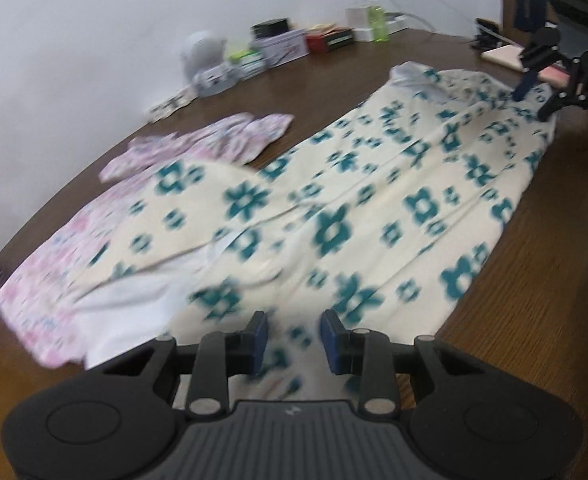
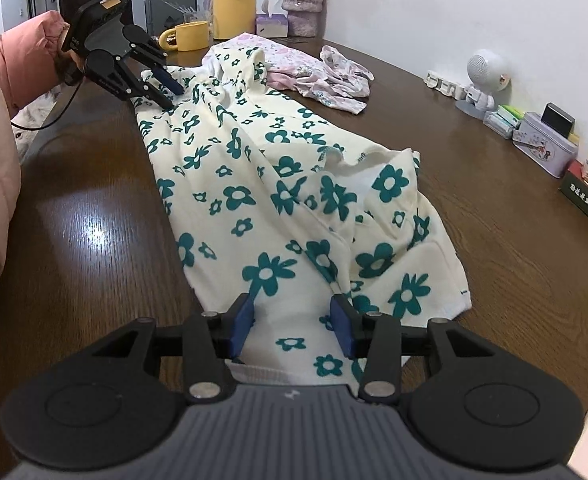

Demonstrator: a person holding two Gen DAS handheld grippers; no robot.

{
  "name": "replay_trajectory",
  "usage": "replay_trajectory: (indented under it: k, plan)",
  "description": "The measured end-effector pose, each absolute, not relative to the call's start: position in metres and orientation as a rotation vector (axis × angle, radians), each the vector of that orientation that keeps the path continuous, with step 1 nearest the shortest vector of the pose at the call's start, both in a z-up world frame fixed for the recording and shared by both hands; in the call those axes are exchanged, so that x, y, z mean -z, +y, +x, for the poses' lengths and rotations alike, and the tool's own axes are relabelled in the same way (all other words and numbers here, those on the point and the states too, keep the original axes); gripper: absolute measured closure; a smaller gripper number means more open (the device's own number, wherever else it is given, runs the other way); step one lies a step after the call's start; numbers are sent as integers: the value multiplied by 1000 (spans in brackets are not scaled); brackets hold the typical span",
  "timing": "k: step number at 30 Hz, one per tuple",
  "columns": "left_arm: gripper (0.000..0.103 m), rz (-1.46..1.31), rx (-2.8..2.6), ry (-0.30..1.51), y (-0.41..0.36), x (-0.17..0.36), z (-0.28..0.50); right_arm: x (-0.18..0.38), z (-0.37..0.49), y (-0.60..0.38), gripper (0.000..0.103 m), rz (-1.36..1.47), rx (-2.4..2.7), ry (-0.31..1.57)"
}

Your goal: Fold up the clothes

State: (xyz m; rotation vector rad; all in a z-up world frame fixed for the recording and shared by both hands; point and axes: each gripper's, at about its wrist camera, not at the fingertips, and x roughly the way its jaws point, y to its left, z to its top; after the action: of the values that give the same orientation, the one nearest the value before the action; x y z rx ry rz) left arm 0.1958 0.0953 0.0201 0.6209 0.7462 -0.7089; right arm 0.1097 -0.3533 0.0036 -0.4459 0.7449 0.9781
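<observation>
Cream garment with teal flowers (image 2: 277, 184) lies stretched lengthwise on the brown table (image 2: 93, 220), rumpled, one flap folded over on its right side in the right wrist view. My right tongs (image 2: 291, 322) sit at the near end of it, blue pads (image 2: 241, 326) spread wide with cloth lying flat between them; nothing pinched that I can see. My left tongs (image 1: 293, 338) are at the opposite end, also parted, fabric passing under the gap; that view is blurred by motion, so I cannot tell whether the pads touch the cloth. From the right wrist view the left tongs (image 2: 169, 90) show at the far end, tips down on the garment's edge, pink sleeve (image 2: 25, 60) behind them. A pink floral garment (image 2: 314, 68) lies crumpled just beside the far end of the cream one, partly under it in the left wrist view (image 1: 73, 256). Along the wall on the table's right side: a small white robot figure (image 2: 484, 80), a tin box (image 2: 544, 146), a green box (image 2: 586, 200). At the far end stand a yellow mug (image 2: 189, 36), a yellow bottle (image 2: 233, 0) and a tissue box (image 2: 271, 24).
</observation>
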Motion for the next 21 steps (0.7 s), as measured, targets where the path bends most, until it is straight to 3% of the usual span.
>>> replay_trajectory:
  k: [9, 14, 21]
  plan:
    - [56, 571, 677, 759, 131, -24, 193, -3, 108, -353, 61, -426, -943, 753]
    - [57, 553, 693, 729, 127, -28, 190, -7, 109, -348, 59, -409, -928, 762]
    - [57, 543, 835, 574, 80, -48, 170, -27, 103, -313, 58, -355, -966, 640]
